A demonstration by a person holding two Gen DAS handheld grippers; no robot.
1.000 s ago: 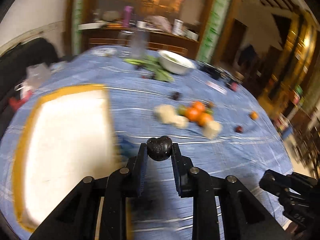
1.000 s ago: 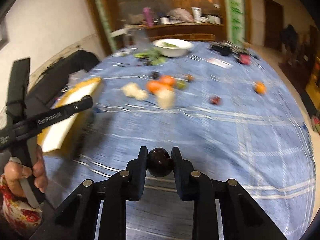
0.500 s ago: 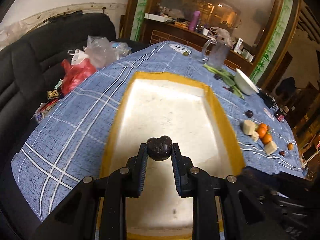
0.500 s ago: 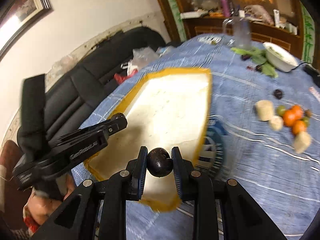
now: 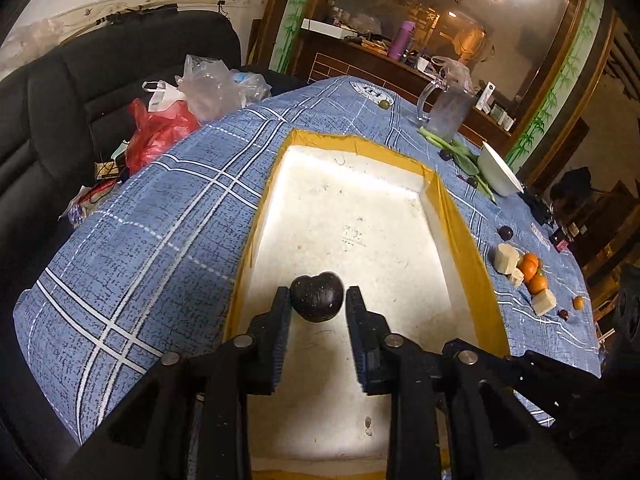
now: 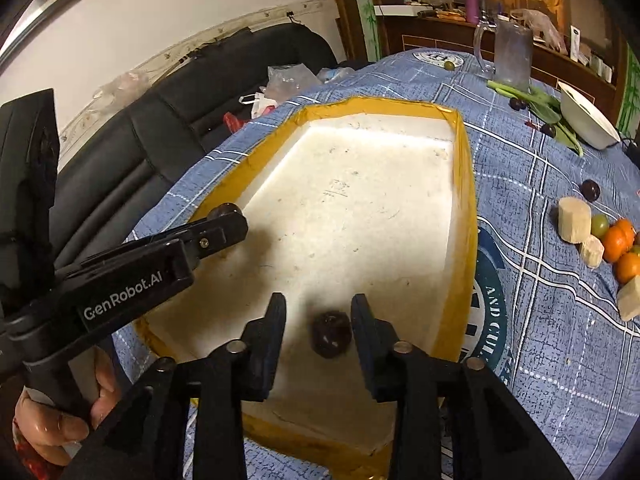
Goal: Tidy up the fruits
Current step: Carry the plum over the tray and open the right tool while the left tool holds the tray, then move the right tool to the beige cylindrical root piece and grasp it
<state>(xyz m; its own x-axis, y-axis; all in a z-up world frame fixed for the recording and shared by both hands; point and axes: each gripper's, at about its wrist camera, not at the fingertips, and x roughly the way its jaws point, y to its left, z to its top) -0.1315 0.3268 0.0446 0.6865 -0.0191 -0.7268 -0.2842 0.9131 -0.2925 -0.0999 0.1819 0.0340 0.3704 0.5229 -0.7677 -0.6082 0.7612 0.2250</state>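
A white foam tray with a yellow taped rim (image 5: pixel 460 216) (image 6: pixel 466 184) lies on the blue checked tablecloth. My left gripper (image 5: pixel 318 304) is over the tray; a dark plum (image 5: pixel 317 297) sits between its fingers with small gaps, so the grip looks loosened. In the right wrist view the left gripper (image 6: pixel 224 222) reaches in with that plum (image 6: pixel 224 211) at its tip. My right gripper (image 6: pixel 318 316) is open above the tray, and a second dark plum (image 6: pixel 331 334) lies on the tray floor between its fingers.
Right of the tray lie oranges (image 6: pixel 618 238), pale fruit chunks (image 6: pixel 574 219), a green fruit (image 6: pixel 599 223) and loose plums (image 6: pixel 590 190). A white bowl (image 6: pixel 588 120), greens and a glass mug (image 6: pixel 512 54) stand farther back. A black sofa with plastic bags (image 5: pixel 168 120) is left.
Both grippers swung left from the fruit pile to over the tray. The right gripper opened and its plum dropped onto the tray floor. The left jaws have widened slightly around their plum.
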